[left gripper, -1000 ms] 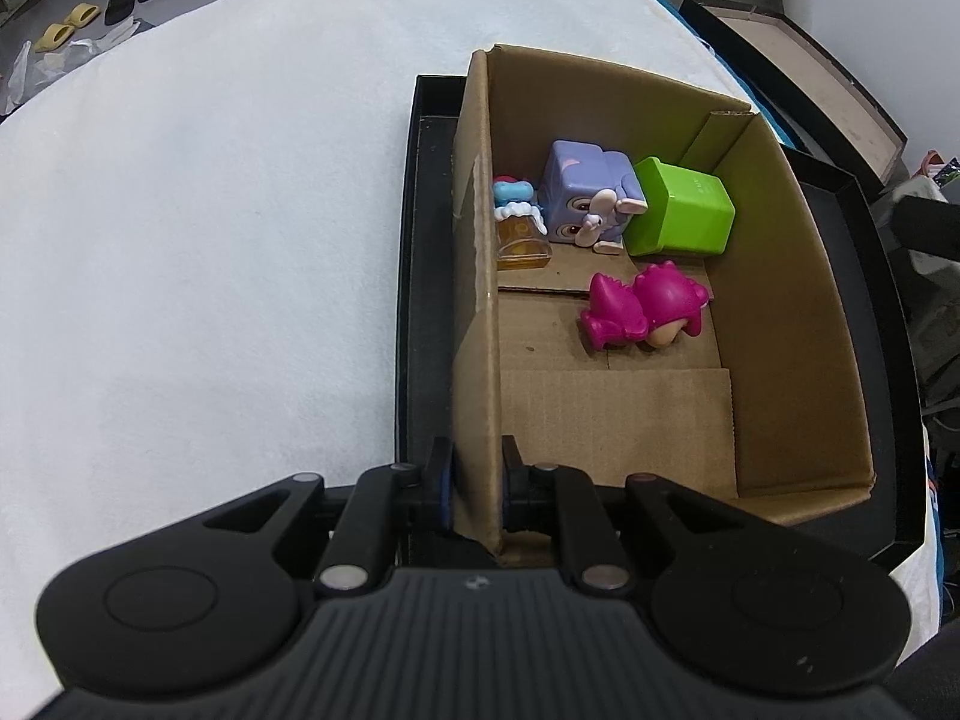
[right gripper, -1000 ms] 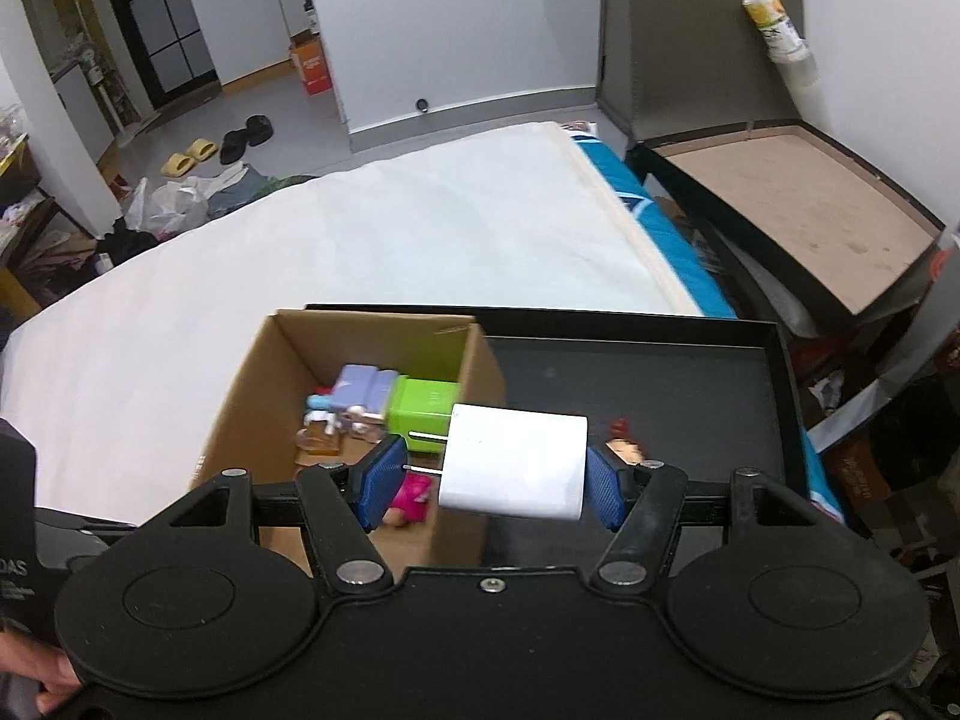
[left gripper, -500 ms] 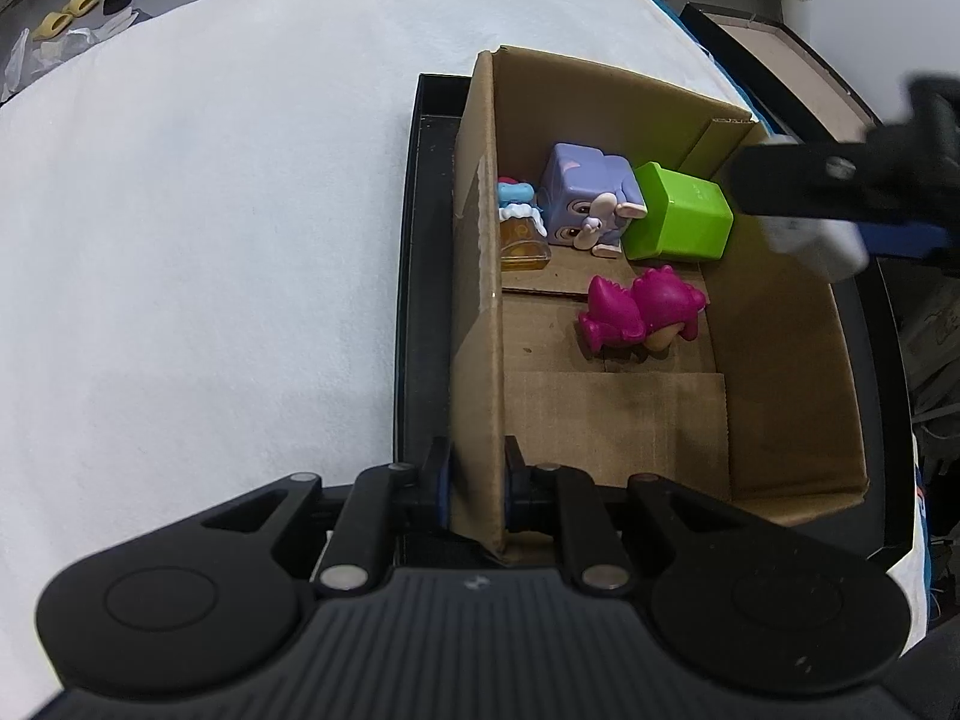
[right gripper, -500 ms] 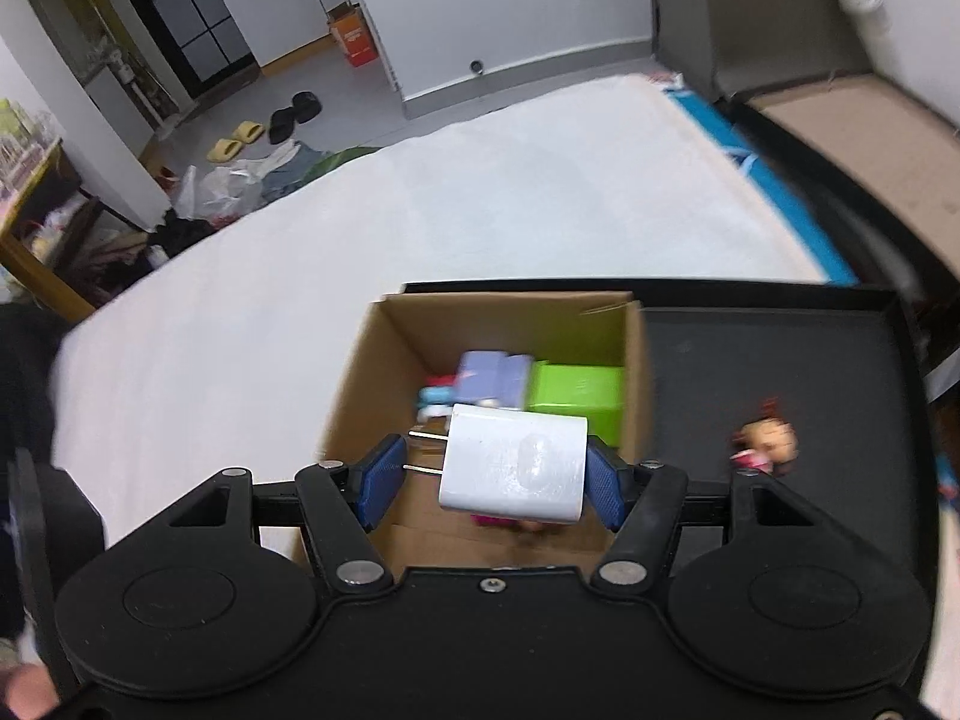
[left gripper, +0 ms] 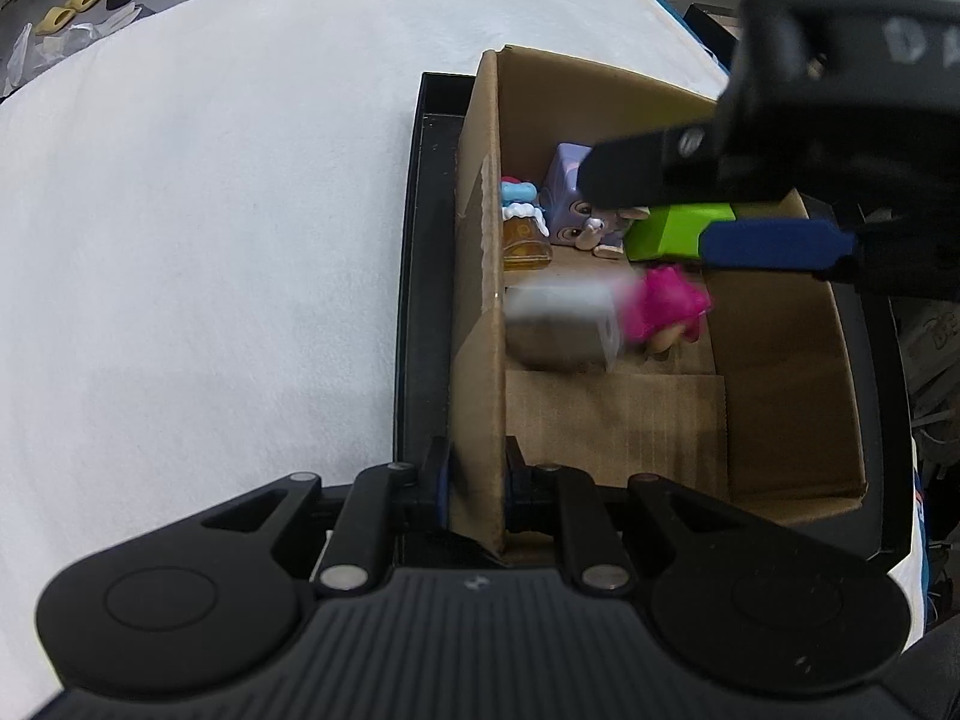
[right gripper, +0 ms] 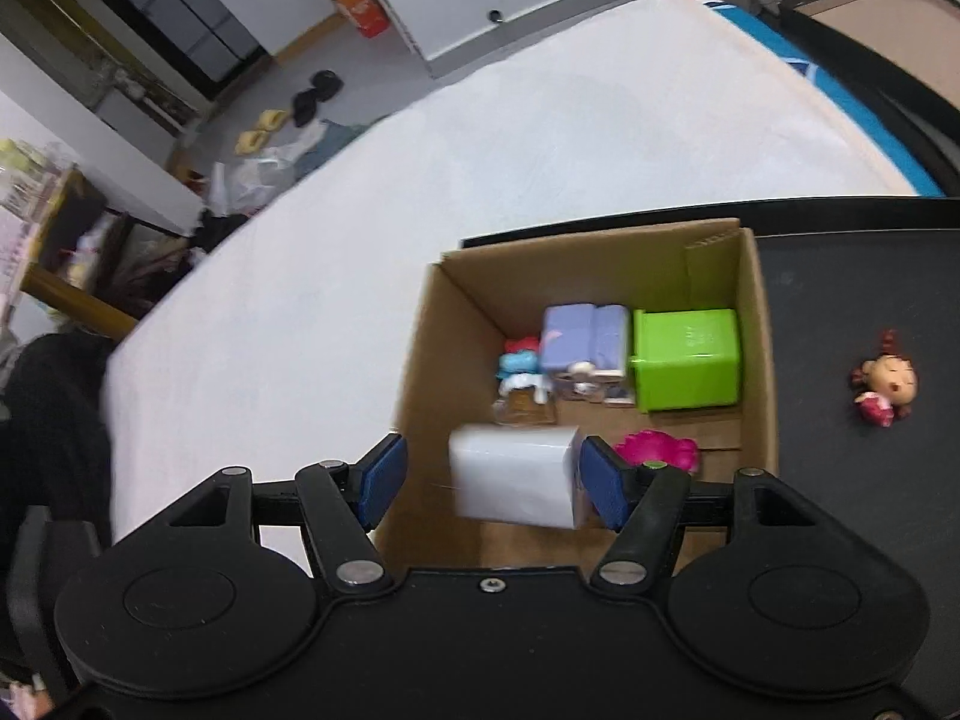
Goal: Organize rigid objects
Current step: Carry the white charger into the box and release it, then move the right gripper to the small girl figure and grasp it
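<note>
The left gripper (left gripper: pixel 477 480) has its jaws clenched on the near end of the left wall of the cardboard box (left gripper: pixel 480 300), which stands in a black tray (left gripper: pixel 414 276) on the white bed (left gripper: pixel 210 210).

Inside the box, from left to right along the far wall, sit a small amber bottle figure (left gripper: pixel 525 231), a purple cube toy (left gripper: pixel 573 192) and a green block (left gripper: pixel 678 231); a pink figure (left gripper: pixel 669 306) lies nearer.

The white charger (right gripper: pixel 516 477) appears blurred and out of the grip, between the pink figure and the left wall, just below the right gripper (right gripper: pixel 492 483), whose jaws stand released around it. Its long axis seems to run left to right.

A small doll (right gripper: pixel 885 384) lies on the tray to the right of the box, nearer the right gripper, and looks like the next pick.
</note>
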